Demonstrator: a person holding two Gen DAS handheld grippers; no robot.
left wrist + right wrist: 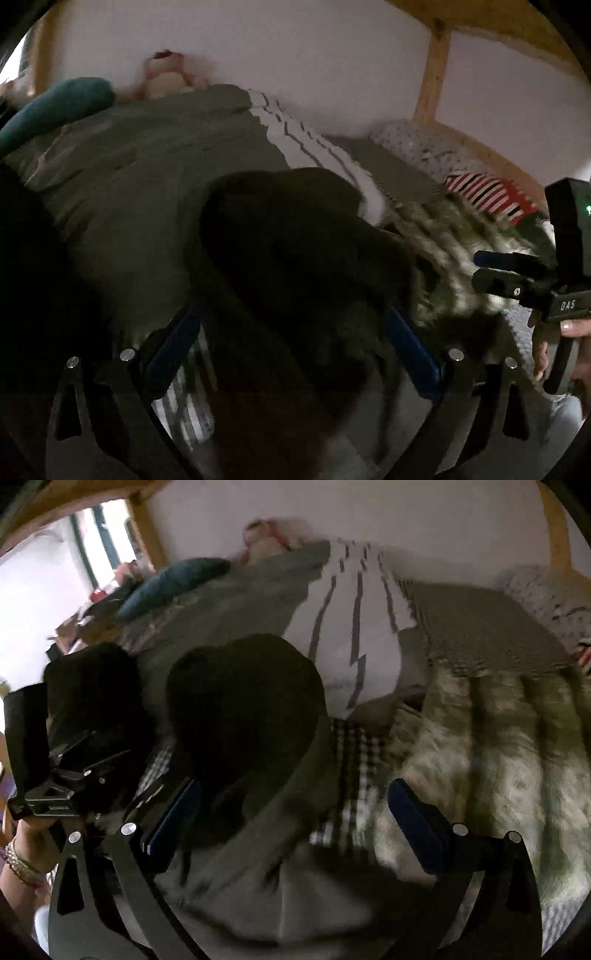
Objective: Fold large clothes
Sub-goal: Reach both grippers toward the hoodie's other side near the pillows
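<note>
The large dark, near-black garment (295, 251) lies bunched on the bed, a soft heap directly ahead of the left gripper (295, 354) and partly between its blue-padded fingers (173, 343), which stand wide apart with nothing clamped. In the right wrist view the same dark cloth (243, 701) mounds ahead and to the left of the right gripper (291, 830), whose blue pads (413, 819) are likewise spread. Both tools point at the heap from either side, probably so each can take an edge and draw the garment flat before any fold is made (it is too crumpled to fold as it lies).

Under and beyond the heap is a grey-green bedcover (147, 177). Farther ahead lies a white cloth with thin dark stripes (351, 620). A checked black-and-white fabric (354, 760) shows just ahead of the right gripper, between its fingers, and a pale mottled green-and-cream fleecy blanket (498, 738) is ahead to its right. A teal cushion (59, 107) sits far ahead and left of the left gripper.

Motion blur makes it impossible to tell seams, sleeves or collar, so which edge suits a grasp cannot be told. The thick cloth will likely sag and bunch when lifted.
</note>
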